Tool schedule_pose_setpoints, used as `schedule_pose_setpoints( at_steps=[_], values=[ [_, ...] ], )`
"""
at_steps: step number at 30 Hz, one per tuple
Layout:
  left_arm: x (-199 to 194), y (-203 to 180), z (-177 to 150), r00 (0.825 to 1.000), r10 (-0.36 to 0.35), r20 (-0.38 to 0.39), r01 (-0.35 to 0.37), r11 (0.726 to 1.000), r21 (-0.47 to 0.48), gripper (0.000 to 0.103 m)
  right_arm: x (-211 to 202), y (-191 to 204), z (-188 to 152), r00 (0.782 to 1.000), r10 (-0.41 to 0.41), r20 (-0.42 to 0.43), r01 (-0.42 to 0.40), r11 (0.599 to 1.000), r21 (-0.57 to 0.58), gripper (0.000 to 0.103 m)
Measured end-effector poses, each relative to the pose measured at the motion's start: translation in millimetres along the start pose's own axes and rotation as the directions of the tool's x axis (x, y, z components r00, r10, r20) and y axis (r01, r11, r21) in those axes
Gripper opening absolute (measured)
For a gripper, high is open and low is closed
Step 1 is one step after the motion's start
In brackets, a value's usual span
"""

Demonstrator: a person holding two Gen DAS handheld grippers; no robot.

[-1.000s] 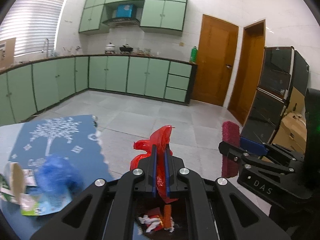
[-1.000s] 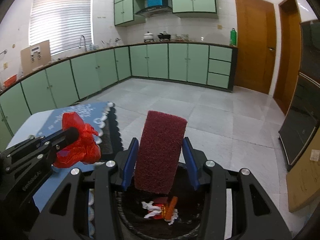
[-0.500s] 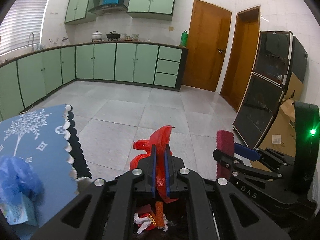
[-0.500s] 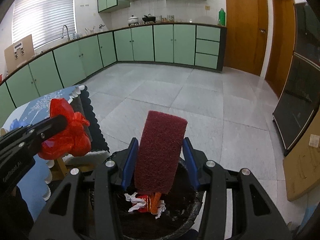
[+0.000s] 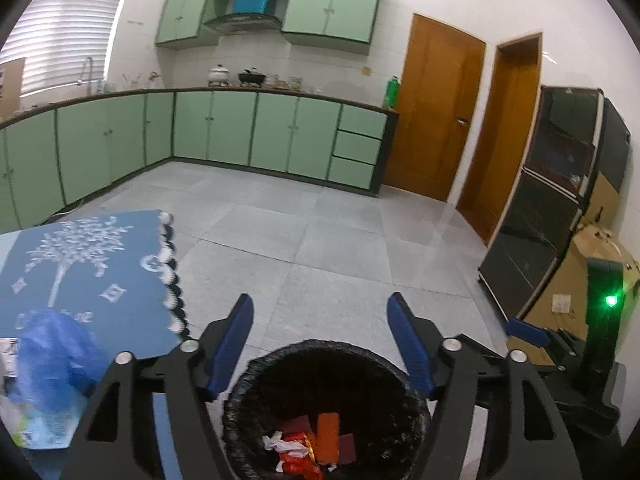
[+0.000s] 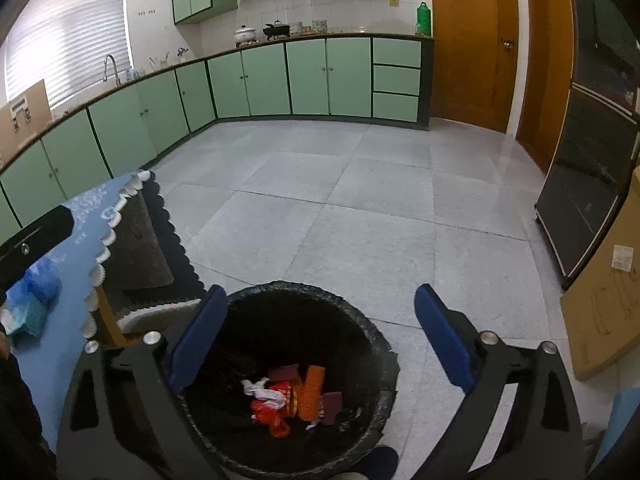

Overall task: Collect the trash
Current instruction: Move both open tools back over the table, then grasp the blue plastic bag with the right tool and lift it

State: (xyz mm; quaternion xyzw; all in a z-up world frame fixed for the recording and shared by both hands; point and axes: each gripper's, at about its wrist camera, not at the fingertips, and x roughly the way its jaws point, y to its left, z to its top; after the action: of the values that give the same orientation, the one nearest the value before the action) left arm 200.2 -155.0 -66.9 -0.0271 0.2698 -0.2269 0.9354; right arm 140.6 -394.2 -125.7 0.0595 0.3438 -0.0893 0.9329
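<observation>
A black-lined trash bin stands on the floor right below both grippers. In it lie a red plastic bag, a dark red scouring pad and orange and white scraps. My left gripper hangs over the bin, its jaws opening with nothing between them. My right gripper is over the bin too, jaws opening and empty. A crumpled blue plastic bag and a light carton lie on the blue tablecloth at the left.
The table with the scalloped cloth edge sits left of the bin. A dark glass cabinet and cardboard boxes stand at the right. Green kitchen cabinets line the far wall beyond tiled floor.
Both grippers opened. The red bag left the left gripper and the dark red pad left the right one; both now lie in the bin. The views dipped toward the bin.
</observation>
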Motion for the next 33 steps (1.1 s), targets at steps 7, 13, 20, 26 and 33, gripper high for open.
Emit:
schedule_pose_setpoints(
  at_steps=[7,13,20,26,33],
  values=[
    [-45.5,32.4,4.6,0.994,0.101,0.043,-0.100,0.995,-0.025,0.082,-26.1,27.6,5.0,0.997,0.065,0.034,-0.065,0.998,0.010,0.095],
    [-92.5,76.2,-0.6,0.973,0.220,0.070,-0.216,0.975,-0.060,0.084,-47.4,76.6,9.3,0.987,0.144,0.069,-0.142,0.989,-0.046,0.096],
    [-134.3,127.6,-13.1,0.923,0.374,0.087,-0.367,0.927,-0.080,0.084,-58.8,143.4,7.5,0.965,0.250,0.079,-0.239,0.963,-0.122,0.096],
    [-155.9,171.2,-27.7,0.878,0.474,0.073,-0.465,0.878,-0.111,0.084,-62.0,189.4,5.7,0.947,0.313,0.077,-0.295,0.937,-0.186,0.096],
    [-164.7,201.8,-40.7,0.849,0.527,0.052,-0.517,0.846,-0.128,0.084,-57.8,233.1,4.1,0.927,0.370,0.061,-0.347,0.907,-0.237,0.096]
  ],
)
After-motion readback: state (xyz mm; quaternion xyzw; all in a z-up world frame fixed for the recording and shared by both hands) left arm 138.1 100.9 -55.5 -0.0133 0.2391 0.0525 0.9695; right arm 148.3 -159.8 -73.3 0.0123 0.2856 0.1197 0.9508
